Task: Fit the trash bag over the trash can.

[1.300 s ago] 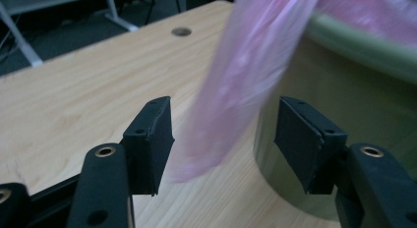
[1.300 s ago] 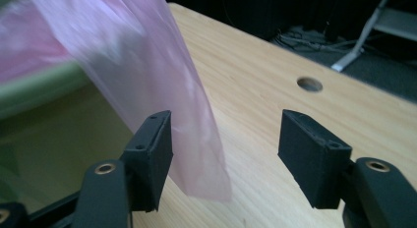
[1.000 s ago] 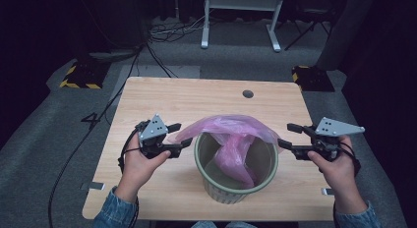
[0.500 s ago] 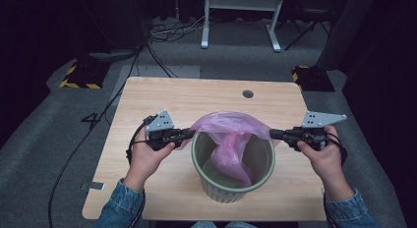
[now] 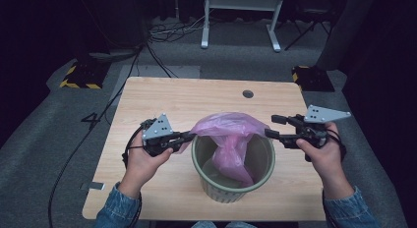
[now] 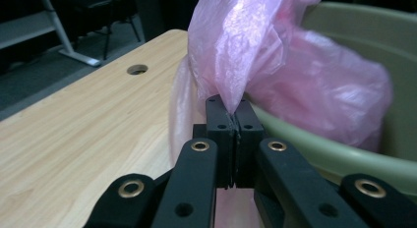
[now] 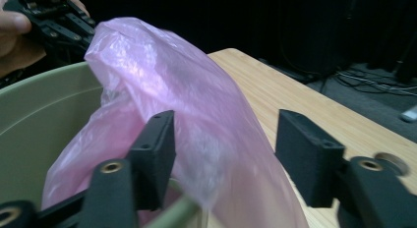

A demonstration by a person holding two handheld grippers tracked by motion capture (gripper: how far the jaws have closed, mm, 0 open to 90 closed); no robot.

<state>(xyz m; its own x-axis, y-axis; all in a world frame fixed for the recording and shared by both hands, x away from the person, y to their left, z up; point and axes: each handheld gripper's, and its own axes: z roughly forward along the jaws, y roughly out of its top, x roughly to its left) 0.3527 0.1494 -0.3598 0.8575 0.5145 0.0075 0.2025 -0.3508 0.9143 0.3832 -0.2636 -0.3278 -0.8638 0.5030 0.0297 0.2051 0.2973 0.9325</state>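
The thin pink plastic bag (image 5: 231, 139) sits in the middle of the frame, half inside the round, pale green ribbed bin (image 5: 233, 186), with its top bunched up above the rim and a tail hanging down into the hollow. It looks nearly weightless, soft and slippery, a film that folds wherever it is pulled and would tear if dragged hard over an edge. The place to take it is the loose hem at the mouth, one pinch at each side, so it can be spread over the rim.

The left gripper (image 5: 186, 137), at centre left, has its fingers (image 6: 219, 125) clenched on a pinch of the film right at the near rim. The right gripper (image 5: 273, 126), at centre right, has just been opening: its fingers (image 7: 157, 149) stand apart with the bag bulging between them, not pressing it, so that side is loose.

Little crowds the work. The light wooden counter (image 5: 162, 100) is bare but for a round cable hole (image 5: 248, 94) toward the upper right of its top. The bin's own rim is the main obstacle, since the film must clear it. Cables (image 5: 162, 34) and a white metal desk frame (image 5: 241, 14) lie on the floor at the top of the frame, well apart
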